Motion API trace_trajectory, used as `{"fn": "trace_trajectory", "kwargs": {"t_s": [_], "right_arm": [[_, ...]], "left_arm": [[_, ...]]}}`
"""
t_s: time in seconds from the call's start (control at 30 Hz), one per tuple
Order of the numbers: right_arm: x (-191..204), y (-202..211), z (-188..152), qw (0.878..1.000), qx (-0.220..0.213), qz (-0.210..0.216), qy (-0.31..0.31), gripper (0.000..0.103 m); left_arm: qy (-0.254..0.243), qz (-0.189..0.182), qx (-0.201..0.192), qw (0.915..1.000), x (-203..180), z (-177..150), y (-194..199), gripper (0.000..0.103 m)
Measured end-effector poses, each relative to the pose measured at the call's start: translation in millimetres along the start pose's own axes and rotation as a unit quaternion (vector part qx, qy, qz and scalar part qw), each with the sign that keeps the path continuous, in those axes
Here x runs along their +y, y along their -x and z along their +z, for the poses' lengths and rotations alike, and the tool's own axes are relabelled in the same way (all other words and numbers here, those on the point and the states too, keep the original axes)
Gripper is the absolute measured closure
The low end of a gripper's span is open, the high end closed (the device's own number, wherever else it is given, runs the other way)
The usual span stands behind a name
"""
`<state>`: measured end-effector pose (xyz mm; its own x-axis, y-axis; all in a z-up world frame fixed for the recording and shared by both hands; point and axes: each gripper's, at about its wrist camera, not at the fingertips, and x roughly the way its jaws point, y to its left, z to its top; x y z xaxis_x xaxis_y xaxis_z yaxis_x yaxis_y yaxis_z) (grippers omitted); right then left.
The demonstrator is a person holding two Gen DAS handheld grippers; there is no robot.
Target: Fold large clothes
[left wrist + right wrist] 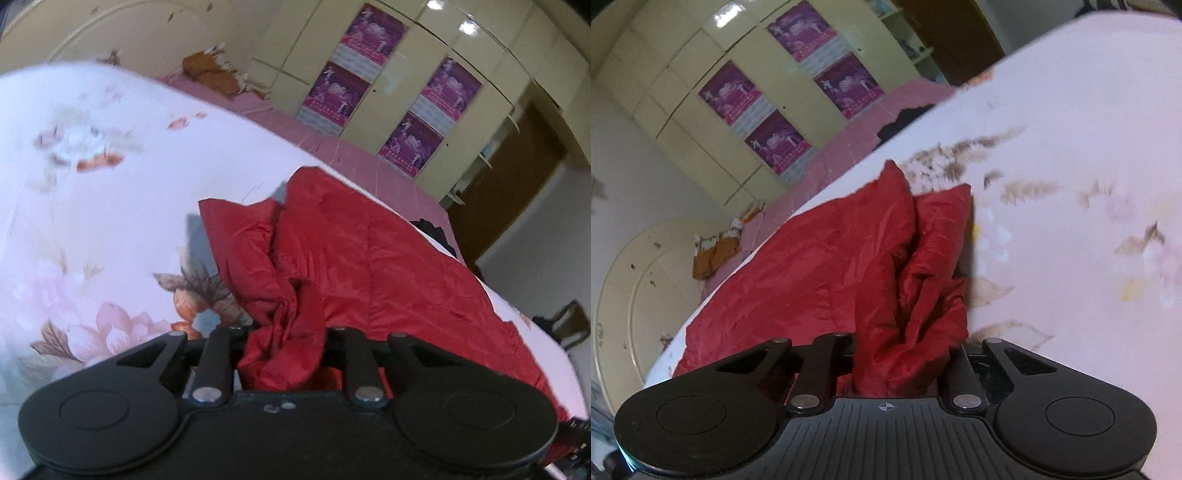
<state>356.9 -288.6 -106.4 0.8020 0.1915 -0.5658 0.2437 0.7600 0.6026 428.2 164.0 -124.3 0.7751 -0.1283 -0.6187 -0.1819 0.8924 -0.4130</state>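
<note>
A bunched edge of the red garment [369, 266] is clamped in the jaws of both the left gripper [284, 354] and right gripper [905, 365], above the floral bedspread [92, 221].

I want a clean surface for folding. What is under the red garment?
The red garment lies on a white floral quilt, with pink bedding beyond. Anything under the spread part is hidden. Both grippers pinch bunched red cloth.

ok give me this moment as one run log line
left tool: shut on red garment | right tool: shut on red garment | garment: partly lifted, rest lies on floral bedspread | fold: not done
</note>
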Motion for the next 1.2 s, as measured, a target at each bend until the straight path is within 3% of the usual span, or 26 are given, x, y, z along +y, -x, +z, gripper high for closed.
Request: {"fn": "trace_trajectory", "kwargs": {"t_s": [0.17, 0.53, 1.2], "right_arm": [[-5, 23, 1, 1.000, -0.002, 0.002, 0.025, 0.089], [-41, 97, -20, 0.998, 0.020, -0.003, 0.061, 0.089], [-92, 193, -66, 0.997, 0.041, 0.020, 0.059, 0.089]], "left_arm": [[-0.027, -0.002, -0.003, 0.9996, -20, -4, 25, 0.085], [-0.027, 0.006, 0.002, 0.9996, -39, -71, 93, 0.085], [-0.004, 0.019, 0.005, 0.9998, -20, -162, 191, 0.085]]}}
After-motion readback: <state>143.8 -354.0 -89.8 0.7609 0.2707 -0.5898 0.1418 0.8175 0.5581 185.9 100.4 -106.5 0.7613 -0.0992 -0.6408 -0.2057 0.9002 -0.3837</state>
